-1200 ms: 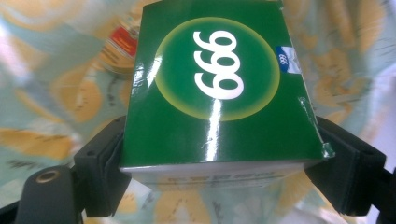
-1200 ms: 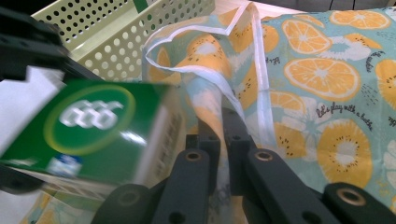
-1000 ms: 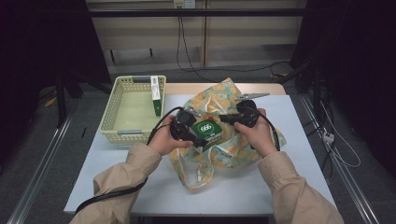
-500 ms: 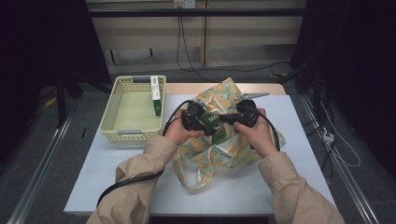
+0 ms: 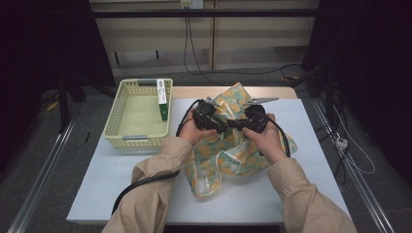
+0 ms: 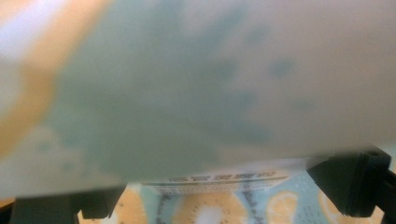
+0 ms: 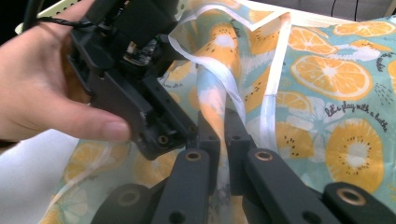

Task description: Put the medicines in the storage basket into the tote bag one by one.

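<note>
My right gripper (image 7: 215, 140) pinches a fold of the fruit-print bag (image 5: 233, 155) tight between its pads | my left gripper (image 5: 214, 121) stands wide, a box (image 6: 219, 179) inside the bag's mouth between its jaws | bag lies mid-table (image 5: 121, 174)

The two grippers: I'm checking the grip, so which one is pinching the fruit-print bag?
The right gripper: its fingers are shut on the bag edge.
</note>
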Tool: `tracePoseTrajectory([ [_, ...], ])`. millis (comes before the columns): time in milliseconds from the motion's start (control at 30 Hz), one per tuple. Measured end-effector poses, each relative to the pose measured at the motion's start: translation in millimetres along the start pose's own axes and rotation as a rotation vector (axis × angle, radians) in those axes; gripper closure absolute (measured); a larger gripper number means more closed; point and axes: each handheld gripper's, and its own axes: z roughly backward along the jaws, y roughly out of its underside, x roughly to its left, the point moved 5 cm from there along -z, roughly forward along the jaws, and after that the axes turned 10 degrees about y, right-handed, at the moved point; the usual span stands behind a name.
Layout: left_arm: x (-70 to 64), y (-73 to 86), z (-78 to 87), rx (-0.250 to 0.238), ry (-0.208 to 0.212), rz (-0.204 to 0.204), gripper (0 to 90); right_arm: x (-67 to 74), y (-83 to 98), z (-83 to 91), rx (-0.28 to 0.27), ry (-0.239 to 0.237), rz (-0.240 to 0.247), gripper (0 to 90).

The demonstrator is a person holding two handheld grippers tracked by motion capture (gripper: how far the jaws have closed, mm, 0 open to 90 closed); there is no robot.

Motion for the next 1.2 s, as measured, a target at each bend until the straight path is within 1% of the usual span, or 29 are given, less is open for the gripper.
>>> tracePoseTrajectory([
  [67, -1.4, 2.1, 4.6, 0.015, 0.006, -0.01, 13.9, -0.5, 1.3, -0.5, 0.001, 0.0, -0.002, 89.2],
  [100, -2.7, 2.8, 7.4, 0.015, 0.011, -0.001, 13.5, -0.7, 1.8, -0.8, 0.002, 0.0, 0.0, 89.2],
  [133, -3.4, 3.7, 11.3, 0.021, 0.02, -0.004, 12.6, -0.8, 2.1, -0.9, 0.005, 0.001, 0.002, 89.2],
  [167, -5.5, 4.1, 15.2, 0.02, 0.033, 0.007, 12.1, -1.0, 2.4, -1.1, 0.004, 0.001, 0.003, 89.2],
  [300, -11.2, 4.9, 36.3, 0.022, 0.056, -0.004, 11.2, -2.2, 3.5, -2.1, 0.01, 0.004, -0.003, 89.2],
  [367, -14.2, 6.3, 47.1, 0.037, 0.062, -0.012, 11.0, -2.1, 3.8, -2.8, 0.011, 0.006, -0.003, 89.1],
  [433, -16.6, 8.5, 59.0, 0.051, 0.065, -0.009, 11.1, -1.2, 4.0, -3.7, 0.012, 0.007, 0.001, 89.2],
  [500, -18.7, 10.2, 69.2, 0.052, 0.076, -0.015, 10.9, -0.5, 4.7, -4.1, 0.015, 0.009, 0.003, 89.2],
  [600, -18.0, 14.2, 83.7, 0.079, 0.076, -0.025, 11.0, -1.4, 6.3, -4.2, 0.019, 0.013, 0.002, 89.2],
  [633, -15.5, 15.5, 89.1, 0.102, 0.069, -0.051, 11.0, -2.0, 6.8, -4.1, 0.019, 0.017, 0.001, 89.1],
  [667, -14.2, 16.6, 94.1, 0.114, 0.066, -0.05, 10.9, -2.5, 7.1, -4.2, 0.019, 0.017, 0.0, 89.2],
  [733, -13.3, 17.0, 101.2, 0.086, 0.07, -0.015, 10.8, -3.4, 7.2, -3.6, 0.018, 0.019, 0.0, 89.2],
  [800, -9.4, 17.1, 110.4, 0.091, 0.067, -0.014, 10.7, -3.5, 6.8, -3.2, 0.017, 0.02, 0.0, 89.1],
  [833, -7.8, 16.6, 114.1, 0.083, 0.063, -0.007, 10.6, -3.5, 6.8, -3.1, 0.016, 0.02, 0.0, 89.2],
  [867, -4.9, 16.4, 118.8, 0.092, 0.056, -0.017, 10.7, -3.4, 6.9, -3.2, 0.017, 0.02, 0.001, 89.1],
  [900, -2.2, 15.9, 124.0, 0.104, 0.02, -0.022, 10.7, -3.4, 7.1, -3.3, 0.017, 0.019, 0.0, 89.1],
  [933, -1.4, 14.7, 126.2, 0.074, 0.051, 0.002, 10.5, -3.7, 7.4, -3.5, 0.018, 0.02, 0.0, 89.1],
  [1000, 3.0, 13.3, 133.4, 0.073, 0.045, 0.006, 10.9, -3.7, 7.9, -3.1, 0.021, 0.019, -0.002, 89.2],
  [1067, 8.4, 12.2, 140.1, 0.068, 0.03, 0.012, 10.9, -3.7, 8.1, -2.8, 0.02, 0.017, -0.003, 89.2],
  [1100, 12.6, 11.9, 144.7, 0.081, 0.022, 0.0, 10.9, -3.7, 8.4, -2.6, 0.021, 0.018, -0.002, 89.2],
  [1167, 20.2, 10.7, 152.1, 0.073, 0.004, 0.012, 11.0, -3.5, 8.4, -2.1, 0.022, 0.021, 0.004, 89.1],
  [1200, 24.8, 10.1, 156.1, 0.071, -0.012, 0.014, 11.1, -3.6, 7.9, -1.5, 0.019, 0.021, 0.003, 89.2],
])
